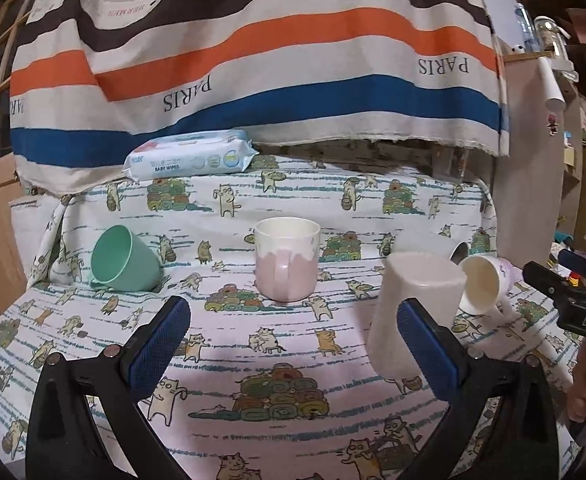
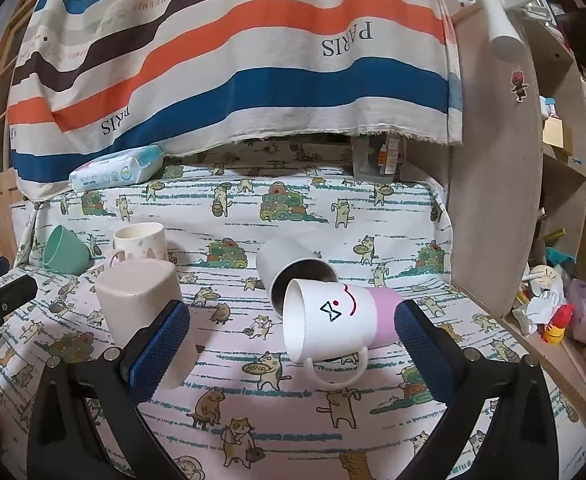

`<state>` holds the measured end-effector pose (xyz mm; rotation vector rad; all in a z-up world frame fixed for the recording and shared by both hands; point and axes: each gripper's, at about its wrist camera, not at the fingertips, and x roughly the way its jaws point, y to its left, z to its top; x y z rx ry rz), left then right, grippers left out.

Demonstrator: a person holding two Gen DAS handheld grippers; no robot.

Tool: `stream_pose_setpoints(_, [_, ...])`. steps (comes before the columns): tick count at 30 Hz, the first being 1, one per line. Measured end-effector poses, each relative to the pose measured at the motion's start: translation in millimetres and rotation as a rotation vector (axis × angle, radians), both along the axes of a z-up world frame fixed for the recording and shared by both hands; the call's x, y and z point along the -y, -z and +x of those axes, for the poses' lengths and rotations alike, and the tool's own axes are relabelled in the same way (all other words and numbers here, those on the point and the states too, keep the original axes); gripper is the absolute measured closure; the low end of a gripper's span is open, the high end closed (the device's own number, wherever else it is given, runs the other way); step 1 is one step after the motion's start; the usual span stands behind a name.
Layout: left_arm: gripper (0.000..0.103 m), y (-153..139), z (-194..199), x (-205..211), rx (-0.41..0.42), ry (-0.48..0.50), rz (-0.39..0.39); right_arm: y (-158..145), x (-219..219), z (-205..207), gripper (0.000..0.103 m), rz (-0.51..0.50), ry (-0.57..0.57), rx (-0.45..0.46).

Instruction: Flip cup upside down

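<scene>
Landmark: the upright pink-and-white ceramic mug [image 1: 287,258] standing mouth-up on the cat-print cloth of the worktop [image 1: 277,344]; every place below is given from it.
Task thing: which cup is meant I cannot tell; the upright mug is the only one standing mouth-up, so it is my likely candidate.
Left claw [image 1: 293,344]: spread wide, holding nothing, near side of the mug and apart from it.
Right claw [image 2: 293,344]: spread wide, empty, well right of the mug, with the white smiley-face mug with pink base [image 2: 333,320] lying on its side between its fingers.
Neighbours: a mint-green plastic cup [image 1: 127,258] tipped over to the left; a pale squarish cup [image 1: 413,316] already mouth-down to the right; a grey steel-lined tumbler [image 2: 293,272] lying touching the smiley mug.
Risk, handle: closing across it could twist the mug out.
Risk, crowding: a right-side turn may knock the tumbler rolling.
Risk, cloth: soft folds might tip a mug set down rim-first.
</scene>
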<state>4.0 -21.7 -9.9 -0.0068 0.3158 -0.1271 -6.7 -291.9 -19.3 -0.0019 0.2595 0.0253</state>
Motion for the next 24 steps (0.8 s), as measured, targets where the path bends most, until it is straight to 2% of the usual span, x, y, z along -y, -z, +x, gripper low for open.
stream_pose_setpoints(10, [0.000,0.2,-2.4,2.1,0.015,0.017,0.007,0.2,-0.5,0.1,0.000,0.000,0.000,0.002])
stream_pose_setpoints(24, [0.000,0.5,-5.2,-0.1,0.016,-0.017,0.015,0.6,-1.8,-0.5,0.000,-0.004,-0.012,0.001])
